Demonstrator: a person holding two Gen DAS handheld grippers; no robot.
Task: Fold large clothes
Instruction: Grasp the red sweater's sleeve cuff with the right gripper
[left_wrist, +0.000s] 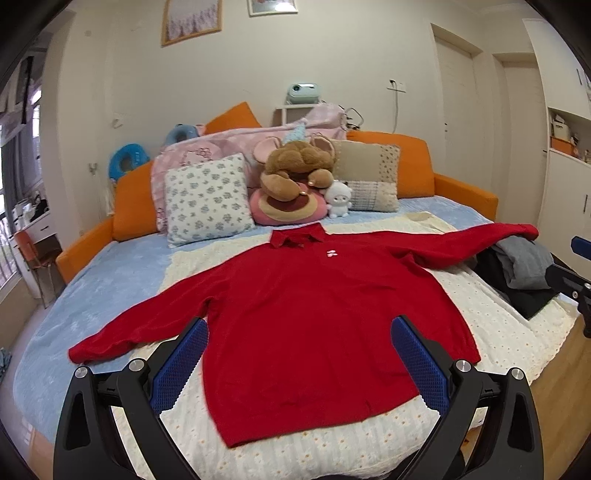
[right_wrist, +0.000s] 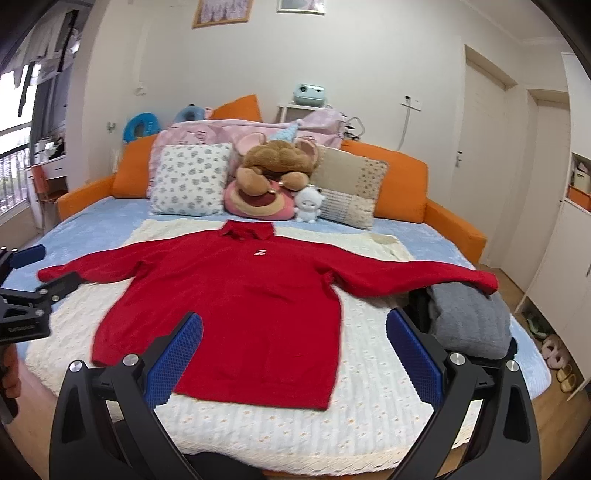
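A red long-sleeved sweater (left_wrist: 306, 314) (right_wrist: 240, 302) lies flat and face up on a cream blanket (left_wrist: 332, 446) (right_wrist: 295, 432), collar towards the pillows, both sleeves spread out sideways. Its right sleeve end rests on a pile of folded clothes. My left gripper (left_wrist: 299, 365) hovers open above the sweater's hem, blue pads wide apart, holding nothing. My right gripper (right_wrist: 293, 360) is also open and empty, above the hem's right side. The left gripper (right_wrist: 26, 288) also shows at the left edge of the right wrist view.
A pile of grey and black folded clothes (left_wrist: 521, 269) (right_wrist: 469, 317) sits on the bed's right side. Pillows (left_wrist: 207, 199) and plush toys (left_wrist: 295, 173) line the orange headboard (left_wrist: 413, 155). Slippers (right_wrist: 554, 354) lie on the wooden floor at right.
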